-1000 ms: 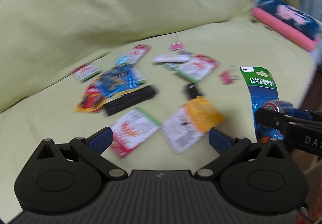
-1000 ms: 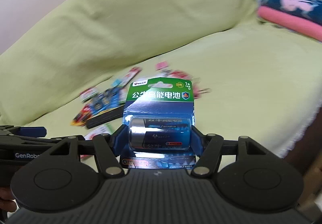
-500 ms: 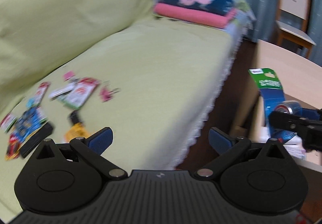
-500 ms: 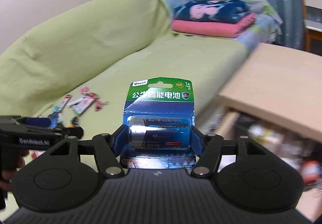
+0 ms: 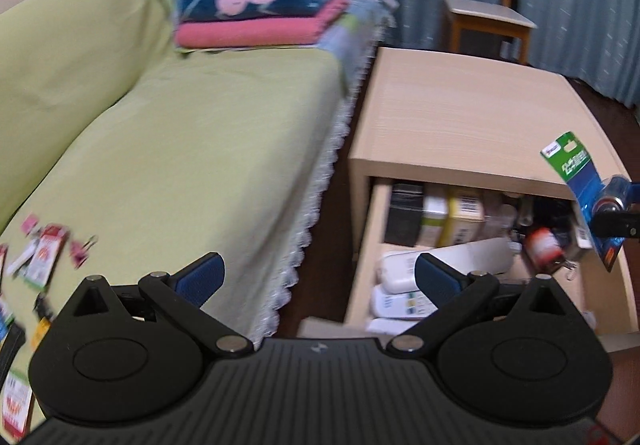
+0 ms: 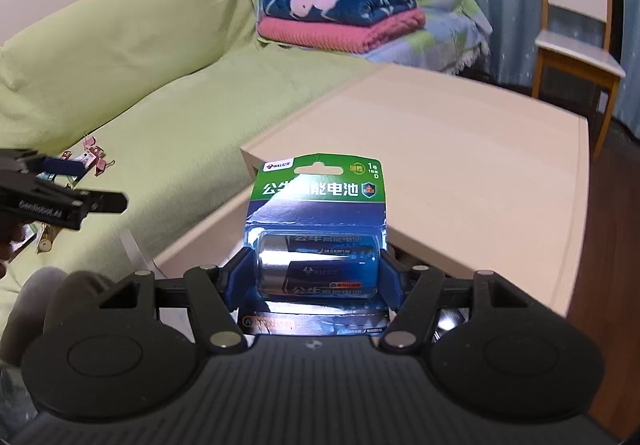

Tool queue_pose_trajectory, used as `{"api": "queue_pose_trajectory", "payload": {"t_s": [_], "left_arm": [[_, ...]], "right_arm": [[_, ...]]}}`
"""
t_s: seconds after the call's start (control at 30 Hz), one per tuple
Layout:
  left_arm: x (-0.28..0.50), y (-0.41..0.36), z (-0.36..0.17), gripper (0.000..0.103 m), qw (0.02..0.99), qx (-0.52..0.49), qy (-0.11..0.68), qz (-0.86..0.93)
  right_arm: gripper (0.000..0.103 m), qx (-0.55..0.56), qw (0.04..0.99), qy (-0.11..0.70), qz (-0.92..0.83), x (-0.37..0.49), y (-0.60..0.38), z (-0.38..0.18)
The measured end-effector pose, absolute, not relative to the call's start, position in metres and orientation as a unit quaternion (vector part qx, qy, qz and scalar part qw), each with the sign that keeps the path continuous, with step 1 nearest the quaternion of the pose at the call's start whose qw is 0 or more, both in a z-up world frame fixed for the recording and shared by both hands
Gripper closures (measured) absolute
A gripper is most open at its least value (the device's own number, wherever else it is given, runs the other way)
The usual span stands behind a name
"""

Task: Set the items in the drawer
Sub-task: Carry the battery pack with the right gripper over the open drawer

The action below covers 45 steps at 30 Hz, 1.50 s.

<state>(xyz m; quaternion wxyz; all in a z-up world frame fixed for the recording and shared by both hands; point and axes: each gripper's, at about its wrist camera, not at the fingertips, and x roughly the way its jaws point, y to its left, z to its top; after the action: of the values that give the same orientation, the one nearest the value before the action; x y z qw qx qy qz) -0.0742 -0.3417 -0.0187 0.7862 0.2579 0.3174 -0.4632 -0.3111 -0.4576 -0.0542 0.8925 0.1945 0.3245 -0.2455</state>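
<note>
Right wrist view: right gripper [image 6: 316, 273] clamps the battery pack [image 6: 318, 233] upright.
Pack hangs above the open, cluttered drawer [image 5: 460, 245]; left gripper [image 5: 318, 277] fingers spread wide, empty, beside the sofa [image 5: 180, 149].

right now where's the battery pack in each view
Left wrist: battery pack at the far right edge, held over the open drawer.
Right wrist: centre, just ahead of the camera, clamped between the right gripper fingers.
Shared landmark: the light wood cabinet top, behind the pack in both views.
</note>
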Motion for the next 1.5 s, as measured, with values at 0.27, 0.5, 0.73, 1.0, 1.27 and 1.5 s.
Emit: {"api": "queue_pose_trajectory", "payload": {"t_s": [0.27,0.5,0.73,1.0,1.27,1.5], "left_arm": [[-0.093,-0.368,-0.025,0.001,0.767,0.278,0.312,-0.486],[-0.094,-0.375,-0.027,0.001,0.765,0.278,0.318,-0.486],[-0.090,-0.378,-0.030,0.001,0.764,0.276,0.324,-0.485],[-0.084,-0.379,-0.031,0.001,0.763,0.270,0.329,-0.487],[-0.076,-0.381,-0.034,0.001,0.758,0.254,0.337,-0.498],[-0.059,-0.380,-0.039,0.001,0.754,0.237,0.348,-0.504]], "right_arm": [[0.042,0.232,0.875,0.372,-0.206,-0.342,-0.474,-0.077],[0.042,0.322,0.820,0.438,-0.180,-0.331,-0.494,-0.106],[0.042,0.417,0.755,0.477,-0.169,-0.336,-0.516,-0.135],[0.042,0.433,0.692,0.540,-0.206,-0.329,-0.525,-0.156],[0.042,0.473,0.624,0.562,-0.267,-0.320,-0.529,-0.162],[0.042,0.476,0.578,0.584,-0.315,-0.309,-0.531,-0.169]]}}
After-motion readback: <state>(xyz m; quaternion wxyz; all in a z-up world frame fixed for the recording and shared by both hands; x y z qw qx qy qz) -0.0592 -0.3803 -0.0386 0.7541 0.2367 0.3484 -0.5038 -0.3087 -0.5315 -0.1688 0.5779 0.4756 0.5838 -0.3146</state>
